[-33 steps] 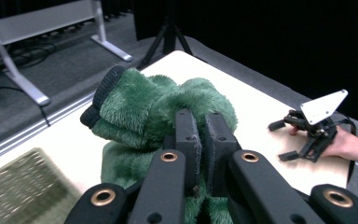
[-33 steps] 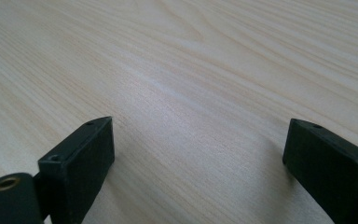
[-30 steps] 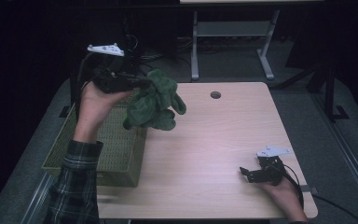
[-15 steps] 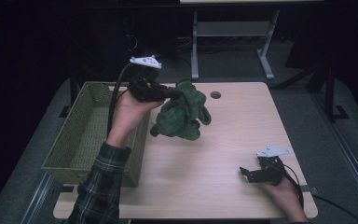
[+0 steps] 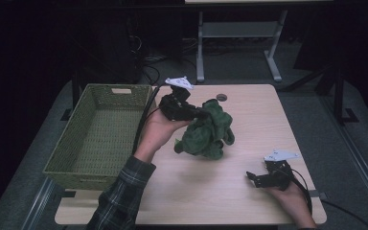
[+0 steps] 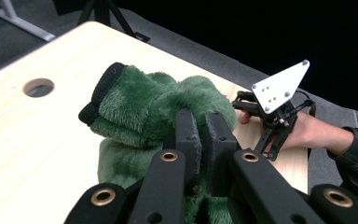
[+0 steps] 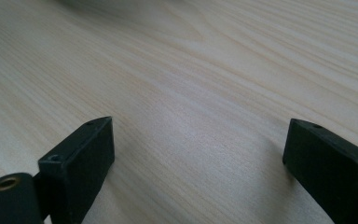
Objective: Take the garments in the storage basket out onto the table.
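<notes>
Green plush garment (image 5: 205,130), a fuzzy bundle with a black knit cuff (image 6: 100,91), hangs from the left gripper (image 5: 197,114) over the middle of the surface (image 5: 249,120), its lower folds touching or nearly touching the wood. That gripper's jaws are pinched nearly together on a small fold of the pile, as the left gripper view shows. From where I stand the grip looks thin: only a tuft is caught, so a quick swing could pull the fabric free and drop the bundle in a heap. A trailing fold could also drag on the surface and twist the cloth. The right gripper (image 5: 263,178) rests near the front right corner, jaws spread wide with nothing between them, well apart from the cloth. The woven basket (image 5: 79,153) stands at the left edge, and the cable (image 5: 141,125) trailing past its rim might snag there.
</notes>
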